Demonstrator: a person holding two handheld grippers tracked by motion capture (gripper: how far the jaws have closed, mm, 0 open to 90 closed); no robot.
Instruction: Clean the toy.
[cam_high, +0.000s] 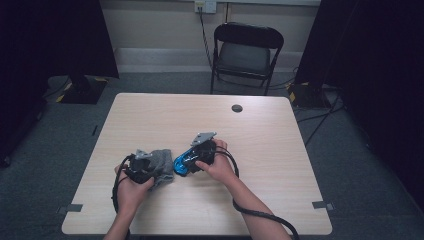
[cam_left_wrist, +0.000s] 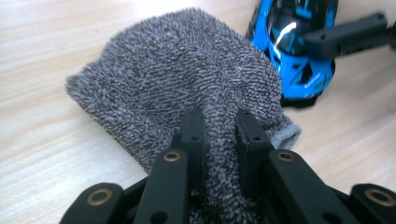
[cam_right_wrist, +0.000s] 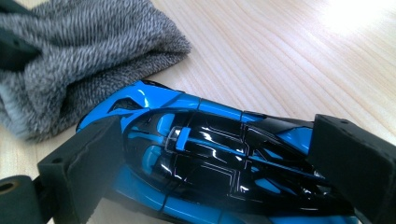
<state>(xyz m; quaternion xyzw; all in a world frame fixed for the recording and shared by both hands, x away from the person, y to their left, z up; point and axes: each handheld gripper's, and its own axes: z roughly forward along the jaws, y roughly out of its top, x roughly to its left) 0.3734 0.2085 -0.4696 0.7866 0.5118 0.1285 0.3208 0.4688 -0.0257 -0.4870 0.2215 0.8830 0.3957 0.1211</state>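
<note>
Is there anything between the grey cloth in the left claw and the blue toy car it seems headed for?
Nothing visible. The grey cloth, pinched in the left claw, lies right beside the blue toy car, which the right claw grips across its sides.

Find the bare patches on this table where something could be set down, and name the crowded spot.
Free: the table top's far half around the round grommet hole, plus both side margins. Crowded: near centre, where the left gripper pinches the grey cloth beside the blue toy car straddled by the right gripper.

Pale wooden table with grey cloth and blue toy car.
</note>
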